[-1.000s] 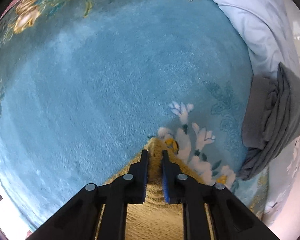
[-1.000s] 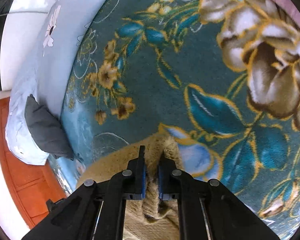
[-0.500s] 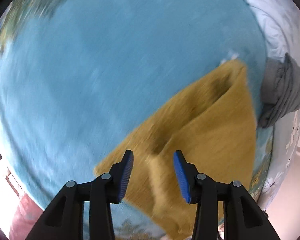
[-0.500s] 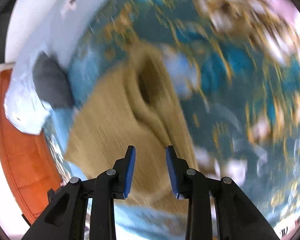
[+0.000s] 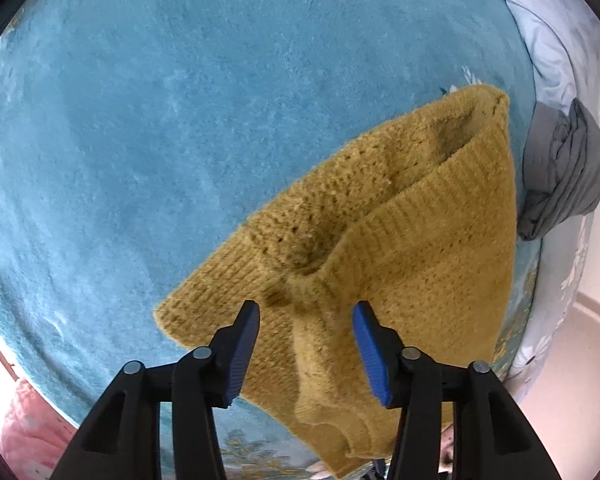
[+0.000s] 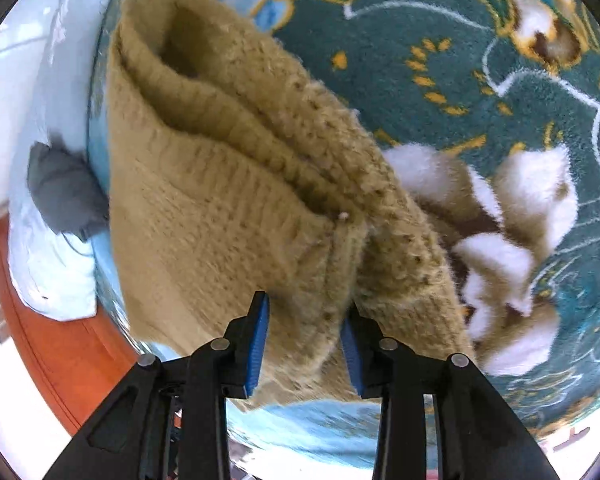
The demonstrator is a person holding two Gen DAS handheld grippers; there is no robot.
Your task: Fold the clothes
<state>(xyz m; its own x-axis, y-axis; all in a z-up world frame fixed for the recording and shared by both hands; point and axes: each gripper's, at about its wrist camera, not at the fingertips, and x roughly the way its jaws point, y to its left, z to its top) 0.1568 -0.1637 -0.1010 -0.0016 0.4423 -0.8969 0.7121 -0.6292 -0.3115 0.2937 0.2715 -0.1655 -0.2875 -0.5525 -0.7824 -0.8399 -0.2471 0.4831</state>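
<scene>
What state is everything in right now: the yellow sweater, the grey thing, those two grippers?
Mustard knit sweater: folded over, lying released on the blue floral blanket.
Grey garment: folded bundle beside the sweater, on the pale bedding.
Left gripper: jaws opening, sweater between them, pads not pressing.
Right gripper: jaws opening over the sweater's edge, not gripping it.

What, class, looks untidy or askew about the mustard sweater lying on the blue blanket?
The mustard sweater is not folded flat: its top layer gapes into an open pocket, and its edges run slantwise. Otherwise nothing looks spilled or damaged.
</scene>
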